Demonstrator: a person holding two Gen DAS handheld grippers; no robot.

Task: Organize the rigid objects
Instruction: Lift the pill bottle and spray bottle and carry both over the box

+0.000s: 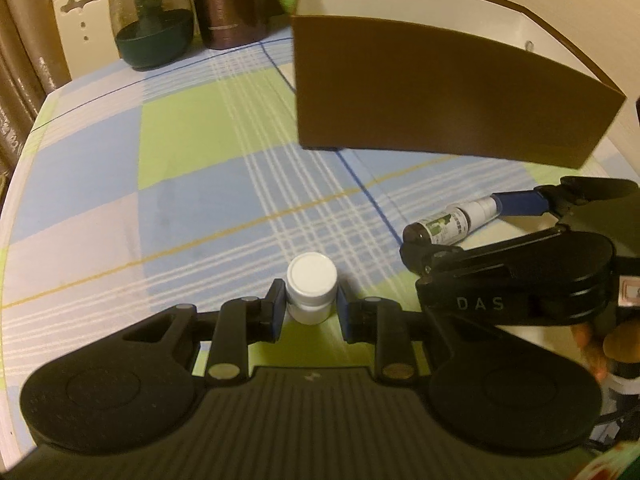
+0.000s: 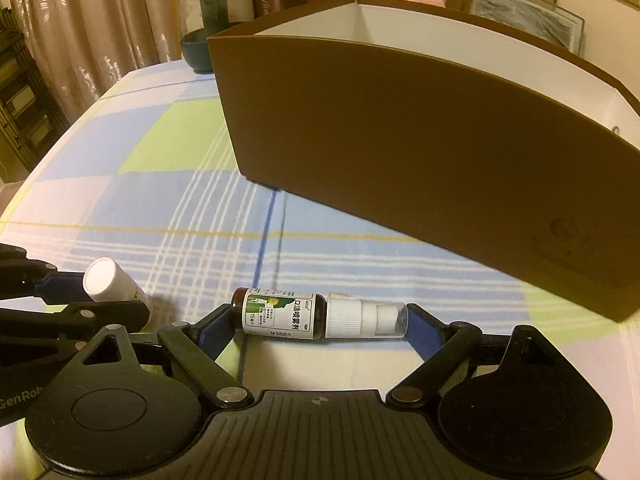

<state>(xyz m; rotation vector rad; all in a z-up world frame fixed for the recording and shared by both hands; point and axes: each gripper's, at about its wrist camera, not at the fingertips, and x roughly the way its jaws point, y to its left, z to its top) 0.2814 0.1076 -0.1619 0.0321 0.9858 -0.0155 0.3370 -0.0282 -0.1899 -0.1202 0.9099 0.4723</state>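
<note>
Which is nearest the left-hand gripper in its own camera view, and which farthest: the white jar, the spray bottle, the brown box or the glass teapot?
1. White jar, between the left gripper fingers.
2. Spray bottle, lying to the right in the right gripper.
3. Brown box, beyond, right.
4. Glass teapot, far left table edge.

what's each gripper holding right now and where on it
Left gripper: small white bottle, gripped across its sides below the cap. Right gripper: spray bottle, held lengthwise, end to end.
</note>
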